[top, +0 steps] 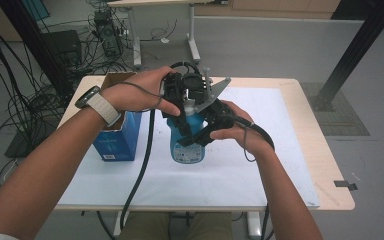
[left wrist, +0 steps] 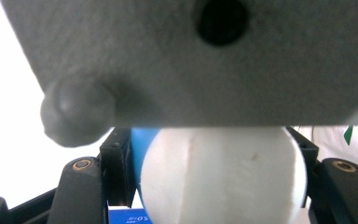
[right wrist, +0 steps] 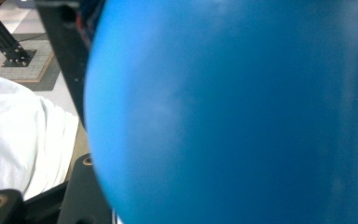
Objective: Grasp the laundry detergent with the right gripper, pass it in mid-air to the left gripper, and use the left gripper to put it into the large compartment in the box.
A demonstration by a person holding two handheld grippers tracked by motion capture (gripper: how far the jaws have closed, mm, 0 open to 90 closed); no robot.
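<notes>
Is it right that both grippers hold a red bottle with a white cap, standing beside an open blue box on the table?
Not quite: the bottle is blue, not red, as the high view shows. The rest holds: the left gripper clamps its white cap, the right gripper grips its body, and the open blue box stands beside it on the table.

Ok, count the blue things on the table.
2: a blue plastic bottle at the middle, held by both grippers, and a blue cardboard box to its left, open-topped. Others could be hidden behind the hands.

The tabletop (top: pixel 325 165) is covered by a white sheet (top: pixel 230 185); a bottle (top: pixel 187 145) and box (top: pixel 117 140) are supported on the sheet.
</notes>
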